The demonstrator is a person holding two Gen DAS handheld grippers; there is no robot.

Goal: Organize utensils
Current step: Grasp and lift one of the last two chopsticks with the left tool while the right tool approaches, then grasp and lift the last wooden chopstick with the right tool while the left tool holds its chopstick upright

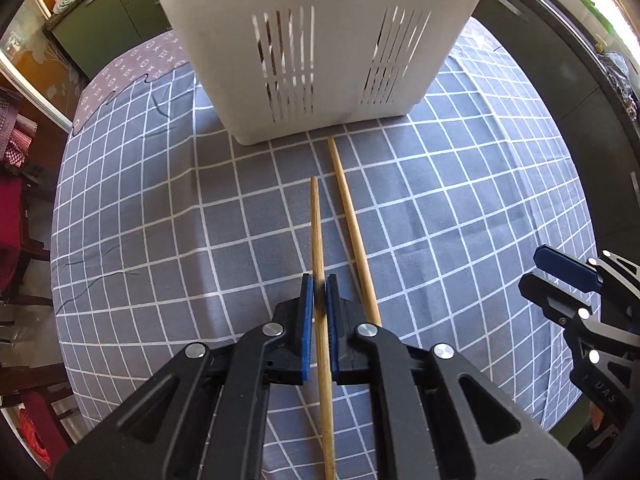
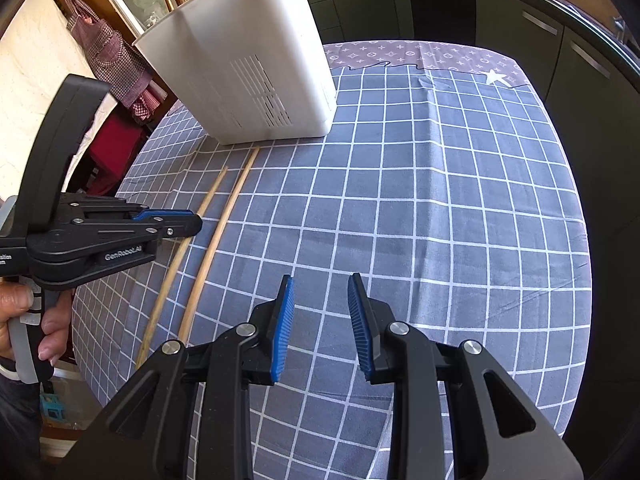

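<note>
Two long, pale wooden chopsticks lie side by side on the grey tablecloth with its white grid, just in front of the slotted holder. The left-hand chopstick runs between the blue pads of the left gripper, whose jaws are closed on it; the stick looks pinched near its middle, though it appears to rest on the cloth and not yet be lifted. The other chopstick lies free just to the right of that gripper, its far tip almost at the foot of the holder. The right gripper hovers over bare cloth off to the side, jaws apart with nothing between them. In the right wrist view a hand holds the left gripper's handle. Beyond the sticks stands the tall white plastic utensil holder with vertical drainage slots; through the slots something slender shows inside, too indistinct to name. As I judge it, the job is mid-way at best: one chopstick is only just gripped, and both remain to be raised and dropped into the holder.
</note>
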